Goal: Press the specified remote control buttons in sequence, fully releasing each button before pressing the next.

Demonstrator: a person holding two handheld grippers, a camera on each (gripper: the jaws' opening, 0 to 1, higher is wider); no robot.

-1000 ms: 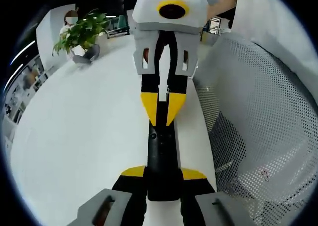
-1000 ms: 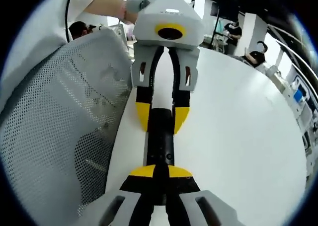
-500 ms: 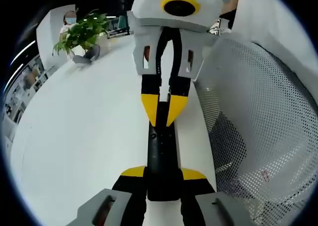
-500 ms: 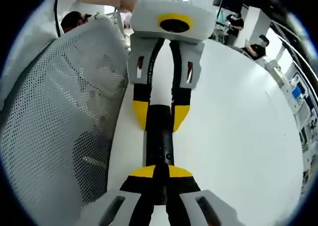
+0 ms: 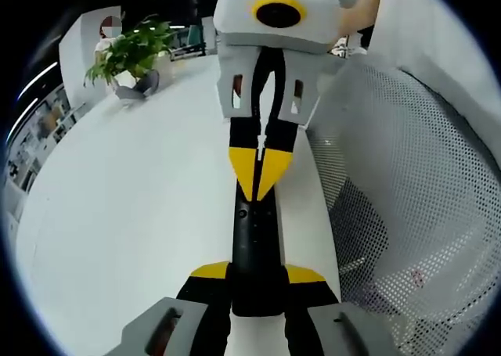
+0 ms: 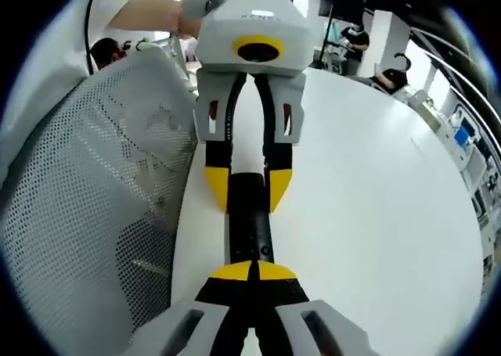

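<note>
A slim black remote [image 5: 254, 231] lies lengthwise over the white table [image 5: 133, 199]. My left gripper [image 5: 257, 274] is shut on the remote's near end, one yellow-tipped jaw on each side. My right gripper [image 5: 258, 172] comes in from the top of the left gripper view, its yellow tips shut together into a point on the remote's upper face near the far end. In the right gripper view my right gripper [image 6: 253, 271] is shut over the remote [image 6: 249, 231]. Beyond it the left gripper [image 6: 248, 188] clamps the remote's sides. Whether a button is pressed down cannot be told.
A white mesh chair back [image 5: 407, 176] stands close along the table's edge, also seen as the chair back [image 6: 94, 176]. A potted plant [image 5: 129, 51] sits at the table's far end. People sit beyond the table [image 6: 383, 78]. A person's arm [image 6: 149, 12] holds the left gripper.
The right gripper's yellow tips, slightly apart on the remote before, have closed into a point. The left gripper keeps its hold on the remote. Both views shifted a little.
</note>
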